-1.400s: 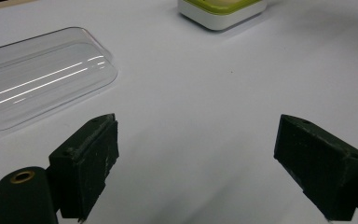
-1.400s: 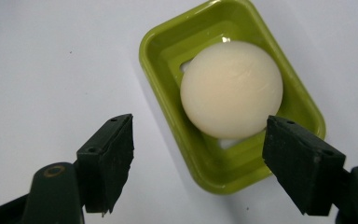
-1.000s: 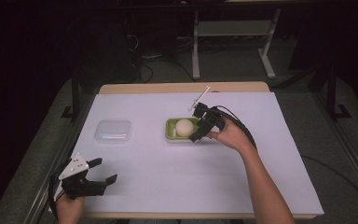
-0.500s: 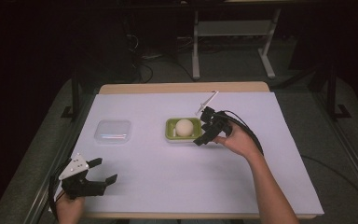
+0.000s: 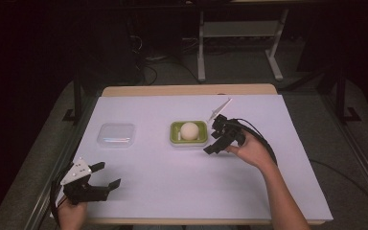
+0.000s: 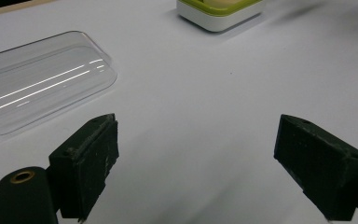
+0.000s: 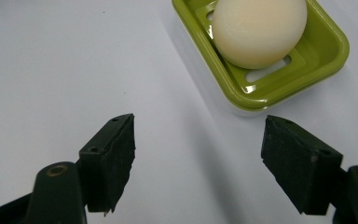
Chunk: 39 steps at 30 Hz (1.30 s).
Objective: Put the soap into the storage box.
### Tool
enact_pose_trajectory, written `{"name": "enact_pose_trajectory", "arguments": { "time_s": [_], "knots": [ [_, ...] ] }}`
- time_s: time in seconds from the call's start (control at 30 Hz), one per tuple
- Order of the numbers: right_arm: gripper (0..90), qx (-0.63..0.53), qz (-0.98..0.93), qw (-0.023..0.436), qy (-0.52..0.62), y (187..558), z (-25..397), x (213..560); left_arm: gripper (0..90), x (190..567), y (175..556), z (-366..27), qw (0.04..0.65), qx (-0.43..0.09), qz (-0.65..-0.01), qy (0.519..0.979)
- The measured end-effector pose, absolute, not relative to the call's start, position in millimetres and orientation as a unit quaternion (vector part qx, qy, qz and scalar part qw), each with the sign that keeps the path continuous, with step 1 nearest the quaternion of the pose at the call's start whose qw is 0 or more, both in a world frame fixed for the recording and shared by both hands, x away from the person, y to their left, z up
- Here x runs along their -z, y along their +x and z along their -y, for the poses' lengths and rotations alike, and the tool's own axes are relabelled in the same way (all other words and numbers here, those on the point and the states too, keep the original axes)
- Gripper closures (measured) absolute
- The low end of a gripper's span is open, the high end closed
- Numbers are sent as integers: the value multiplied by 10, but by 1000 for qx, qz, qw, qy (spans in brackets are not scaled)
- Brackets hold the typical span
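Observation:
A cream oval soap (image 5: 189, 130) (image 7: 259, 30) lies in a green soap dish (image 5: 175, 129) (image 7: 326, 51) on a white base near the table's middle. My right gripper (image 5: 213, 138) (image 7: 198, 161) hovers open just right of the dish, nothing between its jaws. A clear plastic lid (image 5: 117, 134) (image 6: 37, 81) lies flat to the left of the dish. My left gripper (image 5: 106, 175) (image 6: 196, 168) sits open at the front left corner, empty, with the lid ahead of it and the dish (image 6: 219, 11) farther off.
A white sheet (image 5: 191, 187) covers the table; a wooden strip (image 5: 187, 90) shows at the far edge. Dark floor, cables and a metal stand (image 5: 239, 33) lie beyond the table.
My right gripper has drawn back from over the dish to its right and toward the person. The soap stays in the dish. The left gripper has not moved.

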State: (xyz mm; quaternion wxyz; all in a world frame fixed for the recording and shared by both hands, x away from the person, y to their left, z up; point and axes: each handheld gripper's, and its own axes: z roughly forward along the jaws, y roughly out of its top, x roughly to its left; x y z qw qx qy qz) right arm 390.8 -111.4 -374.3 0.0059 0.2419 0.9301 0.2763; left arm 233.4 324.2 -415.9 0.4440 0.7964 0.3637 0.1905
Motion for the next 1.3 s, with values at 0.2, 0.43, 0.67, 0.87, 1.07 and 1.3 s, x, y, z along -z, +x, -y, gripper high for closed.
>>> {"name": "enact_pose_trajectory", "arguments": {
  "time_s": [0.2,0.43,0.67,0.87,1.07,1.3],
  "knots": [
    [250,-282,-927,8,245,3831,1182,3747,130,4154,2330,-3234,444,-194,-361,797],
    [249,-282,-924,5,258,3738,1276,3786,130,4158,2331,-3227,445,-194,-363,796],
    [247,-291,-922,9,254,3647,1364,3813,130,4158,2332,-3211,443,-193,-359,799],
    [247,-296,-920,10,256,3555,1432,3838,130,4164,2332,-3205,444,-195,-358,798],
    [248,-297,-919,7,260,3474,1479,3882,130,4162,2334,-3215,442,-194,-359,799],
    [248,-299,-919,8,259,3400,1505,3895,130,4162,2332,-3199,441,-195,-360,799]
  ]
}}
